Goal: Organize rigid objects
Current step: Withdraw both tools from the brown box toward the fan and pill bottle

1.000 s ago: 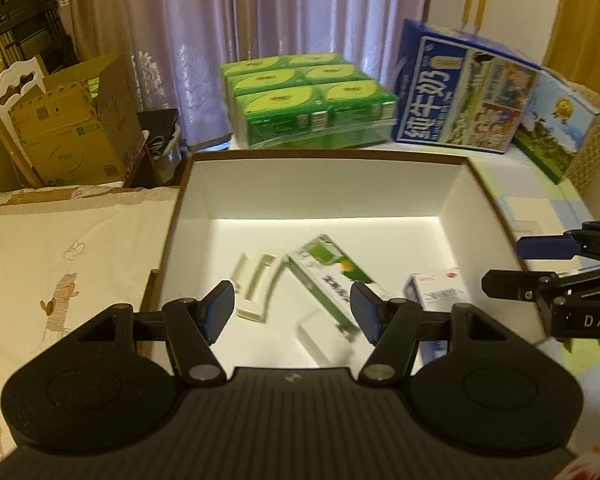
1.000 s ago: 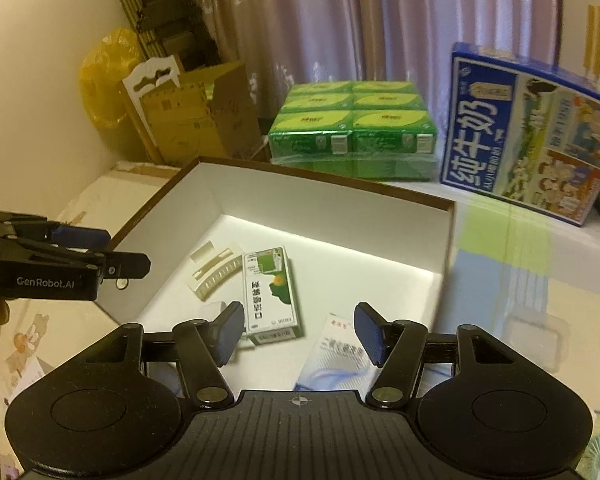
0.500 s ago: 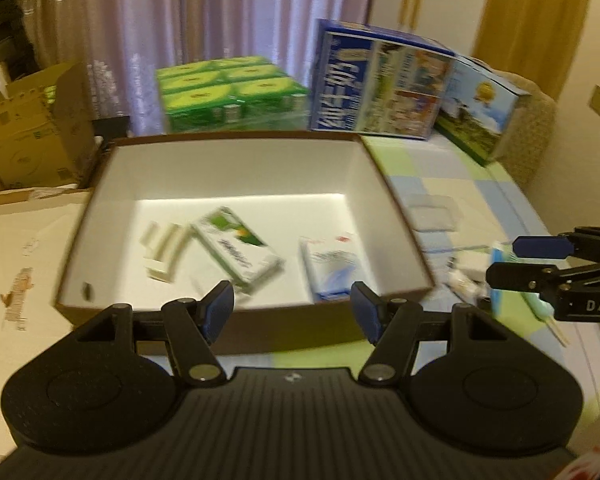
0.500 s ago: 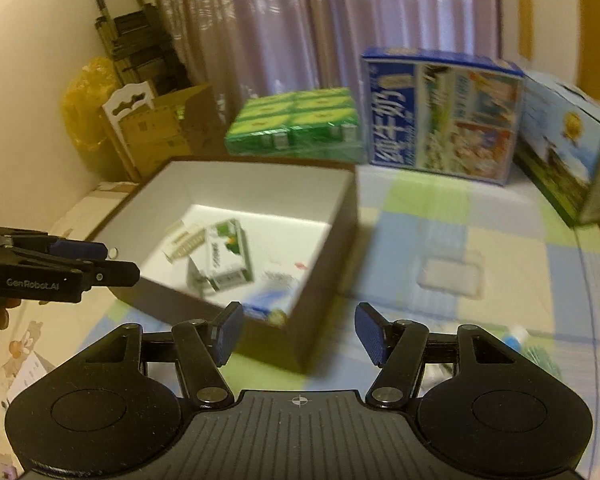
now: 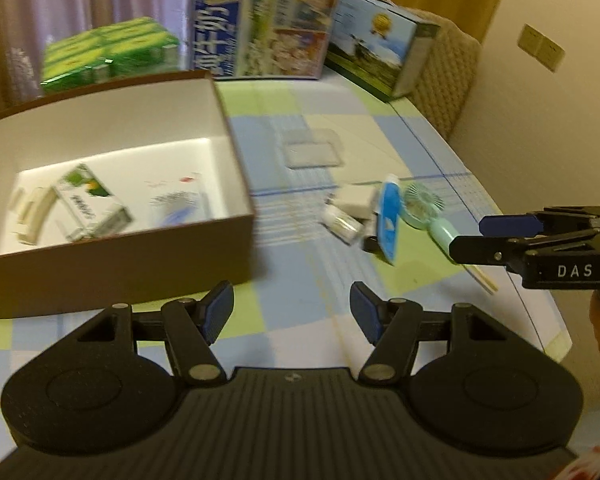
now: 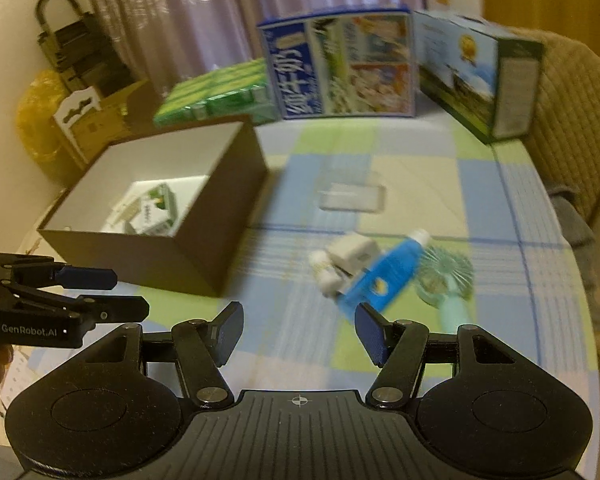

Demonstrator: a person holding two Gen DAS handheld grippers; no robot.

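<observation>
A brown box with white inside point(image 5: 236, 160) point(image 6: 220, 216) stands on the checked cloth and holds a green-and-white carton point(image 5: 92, 204) point(image 6: 152, 208), a white carton point(image 5: 180, 200) and a cream plastic piece point(image 5: 32, 212). To its right lies a small pile: a blue tube point(image 5: 388, 216) point(image 6: 384, 276), a white block point(image 5: 356, 200) point(image 6: 352, 254), a small white bottle point(image 5: 340, 224) point(image 6: 324, 272) and a mint hand fan point(image 5: 428, 208) point(image 6: 448, 276). My left gripper point(image 5: 292, 312) is open and empty, in front of the box. My right gripper point(image 6: 298, 330) is open and empty, just short of the pile.
A clear flat lid point(image 5: 312, 148) point(image 6: 352, 196) lies beyond the pile. A blue milk carton case point(image 5: 260, 28) point(image 6: 340, 64), a second printed case point(image 5: 380, 56) point(image 6: 476, 76) and green drink packs point(image 5: 108, 52) point(image 6: 216, 92) line the back. A quilted chair back point(image 6: 572, 128) stands at right.
Both grippers have pulled back out of the box and swung right; the pile of small objects on the cloth has come into view. Both stayed open and empty.
</observation>
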